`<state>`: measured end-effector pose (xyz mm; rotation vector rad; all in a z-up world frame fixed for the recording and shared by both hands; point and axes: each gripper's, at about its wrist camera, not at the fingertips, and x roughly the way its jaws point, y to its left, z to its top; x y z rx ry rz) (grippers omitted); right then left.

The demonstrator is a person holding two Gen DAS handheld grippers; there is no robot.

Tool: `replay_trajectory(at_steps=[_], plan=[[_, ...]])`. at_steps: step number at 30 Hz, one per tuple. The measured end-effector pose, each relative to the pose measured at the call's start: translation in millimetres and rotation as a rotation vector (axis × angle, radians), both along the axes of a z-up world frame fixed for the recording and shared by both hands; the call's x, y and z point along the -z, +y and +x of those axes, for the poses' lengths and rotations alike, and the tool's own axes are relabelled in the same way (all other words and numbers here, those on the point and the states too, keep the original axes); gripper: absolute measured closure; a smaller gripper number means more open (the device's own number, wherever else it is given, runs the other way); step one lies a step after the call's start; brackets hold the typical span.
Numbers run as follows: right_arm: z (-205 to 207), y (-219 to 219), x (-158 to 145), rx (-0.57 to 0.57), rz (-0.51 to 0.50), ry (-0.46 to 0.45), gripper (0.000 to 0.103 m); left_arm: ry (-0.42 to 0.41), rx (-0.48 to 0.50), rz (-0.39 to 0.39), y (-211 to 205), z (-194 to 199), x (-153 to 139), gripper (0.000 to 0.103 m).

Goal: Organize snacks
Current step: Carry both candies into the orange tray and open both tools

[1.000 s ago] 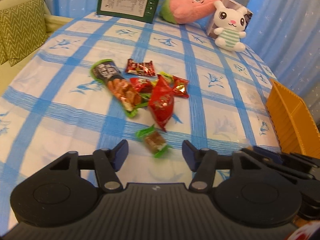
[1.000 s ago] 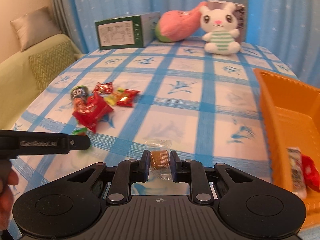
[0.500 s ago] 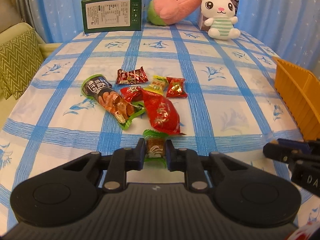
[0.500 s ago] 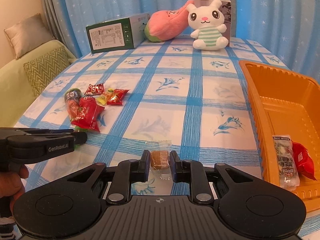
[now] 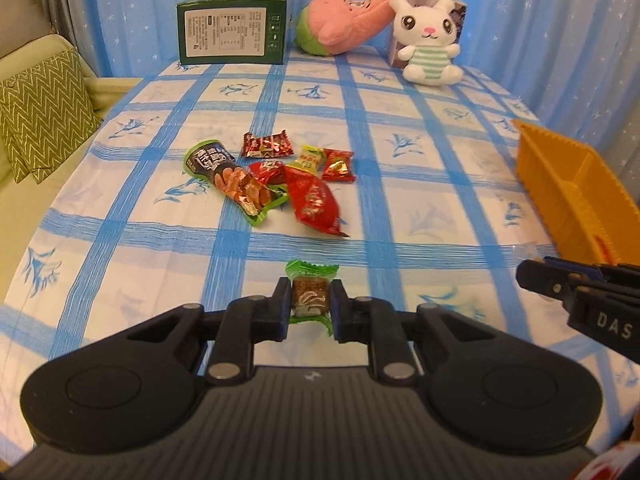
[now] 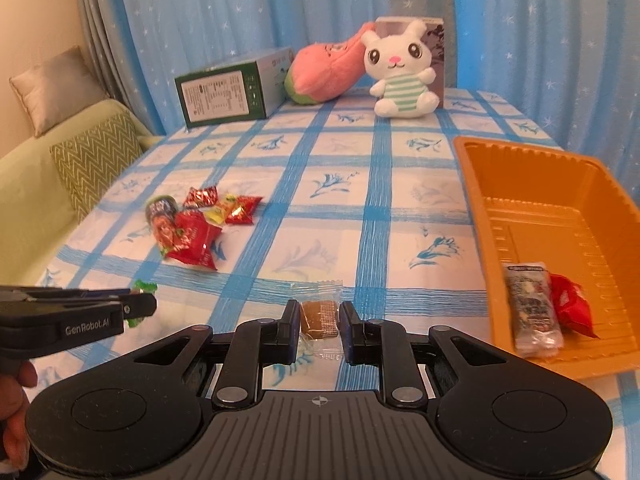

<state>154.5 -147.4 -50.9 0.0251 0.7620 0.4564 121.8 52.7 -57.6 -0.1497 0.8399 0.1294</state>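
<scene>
My left gripper (image 5: 308, 304) is shut on a green-wrapped brown snack (image 5: 310, 294), lifted off the blue checked tablecloth. My right gripper (image 6: 320, 320) is shut on a clear-wrapped brown snack (image 6: 319, 319), also held above the cloth. A pile of loose snacks (image 5: 280, 176) lies mid-table: a red bag (image 5: 314, 202), a green-edged dark packet (image 5: 230, 178) and small red and yellow wrappers. The orange tray (image 6: 480, 208) sits on the right with a clear packet (image 6: 532, 308) and a red packet (image 6: 572, 308) inside. In the right wrist view the left gripper (image 6: 138, 304) shows at the left edge.
A green box (image 5: 232, 34), a pink plush (image 5: 344, 20) and a white rabbit toy (image 5: 428, 44) stand along the table's far edge before blue curtains. A sofa with a zigzag cushion (image 5: 40, 108) is on the left. A hand (image 6: 16, 400) holds the left gripper.
The left gripper closed on the green-wrapped snack and lifted it off the cloth. The right gripper rose with its clear-wrapped snack and drew back, so more of the tray shows.
</scene>
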Motion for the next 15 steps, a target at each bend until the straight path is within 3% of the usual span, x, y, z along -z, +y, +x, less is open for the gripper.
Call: replay_trajectory(at_steps=[15], plan=[[-51,-31,-41,0.063,0.008,-0.046,0.082,-0.038,0.058,-0.029,-33,-39,-44,0.086]])
